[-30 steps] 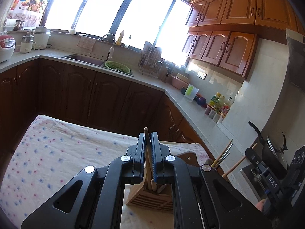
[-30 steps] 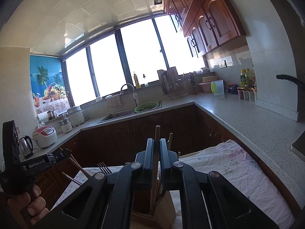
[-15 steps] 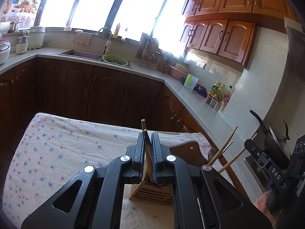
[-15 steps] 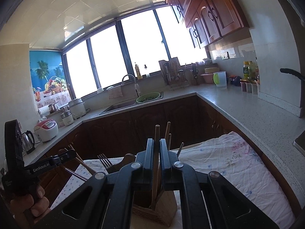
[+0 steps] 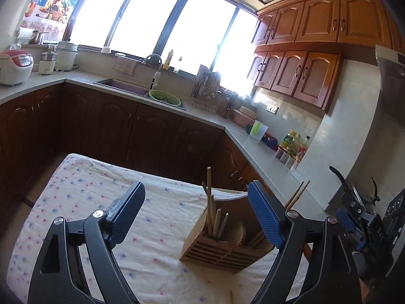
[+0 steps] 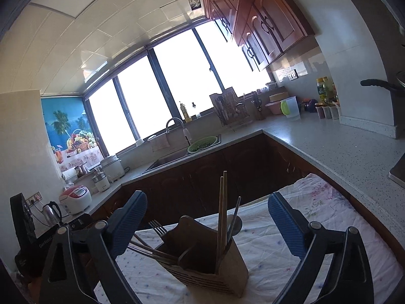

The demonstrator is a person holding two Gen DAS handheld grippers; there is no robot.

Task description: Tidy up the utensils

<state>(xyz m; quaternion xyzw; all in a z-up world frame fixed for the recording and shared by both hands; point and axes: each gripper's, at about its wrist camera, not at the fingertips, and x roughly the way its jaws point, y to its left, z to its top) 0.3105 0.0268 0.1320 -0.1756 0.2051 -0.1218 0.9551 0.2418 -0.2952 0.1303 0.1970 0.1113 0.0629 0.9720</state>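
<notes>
Both tongs stand wide apart and hold nothing. The left tongs (image 5: 196, 214) hover above the table (image 5: 83, 202), which is covered with a pale cloth dotted in blue and pink. Their blue ribbed pads frame a wooden utensil holder (image 5: 222, 250) that stands on the cloth toward the right, nearer the right pad. Upright in the holder's near-left compartment are wooden chopsticks (image 5: 209, 197) and a metal handle; a wooden spoon bowl lies lower in the compartment beside them.

From the right wrist view, the right tongs (image 6: 207, 224) also bracket the utensil holder (image 6: 227, 273), which sits between the pads at the lower centre. A pair of chopsticks (image 6: 222, 207) rises straight from its right compartment, with a metal spoon (image 6: 234, 224) leaning just beside them. On the holder's left side, a fork (image 6: 158, 228) and other metal handles slant out to the left.
</notes>
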